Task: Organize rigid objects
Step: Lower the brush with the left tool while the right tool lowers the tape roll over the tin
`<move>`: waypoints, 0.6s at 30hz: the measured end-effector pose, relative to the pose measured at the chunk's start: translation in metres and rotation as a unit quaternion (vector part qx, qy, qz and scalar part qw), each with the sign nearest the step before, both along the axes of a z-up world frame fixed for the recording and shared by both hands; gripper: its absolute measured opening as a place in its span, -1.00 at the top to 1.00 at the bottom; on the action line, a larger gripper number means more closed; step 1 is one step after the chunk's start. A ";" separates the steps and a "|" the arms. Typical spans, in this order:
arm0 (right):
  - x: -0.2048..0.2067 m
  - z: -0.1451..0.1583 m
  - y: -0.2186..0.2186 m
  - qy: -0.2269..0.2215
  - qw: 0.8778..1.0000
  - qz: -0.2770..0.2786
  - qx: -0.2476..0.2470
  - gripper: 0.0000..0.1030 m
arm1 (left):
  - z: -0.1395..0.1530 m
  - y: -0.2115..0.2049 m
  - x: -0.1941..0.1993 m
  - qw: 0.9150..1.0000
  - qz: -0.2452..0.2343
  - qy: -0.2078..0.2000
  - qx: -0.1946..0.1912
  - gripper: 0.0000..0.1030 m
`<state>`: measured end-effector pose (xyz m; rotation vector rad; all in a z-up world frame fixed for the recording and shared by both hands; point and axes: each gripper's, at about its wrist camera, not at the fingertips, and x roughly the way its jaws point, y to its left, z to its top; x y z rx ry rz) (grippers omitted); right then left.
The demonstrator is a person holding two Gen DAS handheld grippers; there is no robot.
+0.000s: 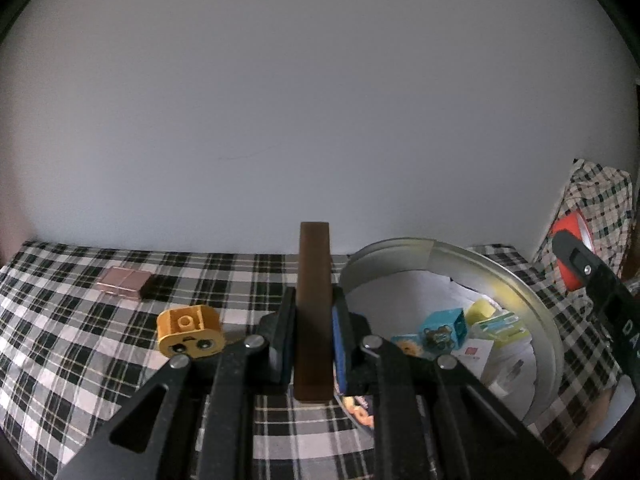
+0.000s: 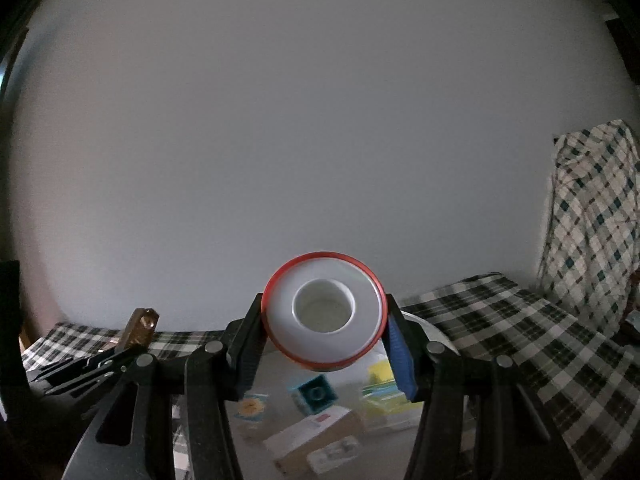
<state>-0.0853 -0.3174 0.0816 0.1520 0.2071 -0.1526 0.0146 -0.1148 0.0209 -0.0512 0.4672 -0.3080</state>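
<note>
Two hand-held grippers each clamp something: the left hand-held gripper (image 1: 314,344) pinches a slim, dark brown block (image 1: 314,304) upright over the checked cloth (image 1: 80,352), the right hand-held gripper (image 2: 326,344) squeezes a red-rimmed white ring (image 2: 324,312) above the round tin (image 1: 520,280).

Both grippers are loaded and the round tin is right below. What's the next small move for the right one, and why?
Probably lower the right gripper a little toward the round tin, then release. It is shut on the red-rimmed white ring, which hangs above the boxes already in the tin, so a short descent should avoid a hard drop.
</note>
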 end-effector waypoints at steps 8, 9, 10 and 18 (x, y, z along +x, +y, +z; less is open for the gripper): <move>0.001 0.002 -0.031 -0.002 0.999 -0.033 0.007 -0.10 | 0.003 -0.029 0.003 1.000 -0.020 -0.003 0.003 0.73; 0.002 0.002 -0.035 0.000 0.999 -0.038 0.008 -0.10 | 0.003 -0.034 0.003 1.000 -0.023 -0.003 0.004 0.73; 0.004 0.002 -0.039 0.001 0.999 -0.041 0.009 -0.10 | 0.003 -0.039 0.004 1.000 -0.026 -0.003 0.005 0.73; 0.015 -0.004 -0.064 0.013 0.997 -0.070 0.004 -0.10 | -0.001 -0.068 0.011 0.999 -0.038 0.001 0.024 0.73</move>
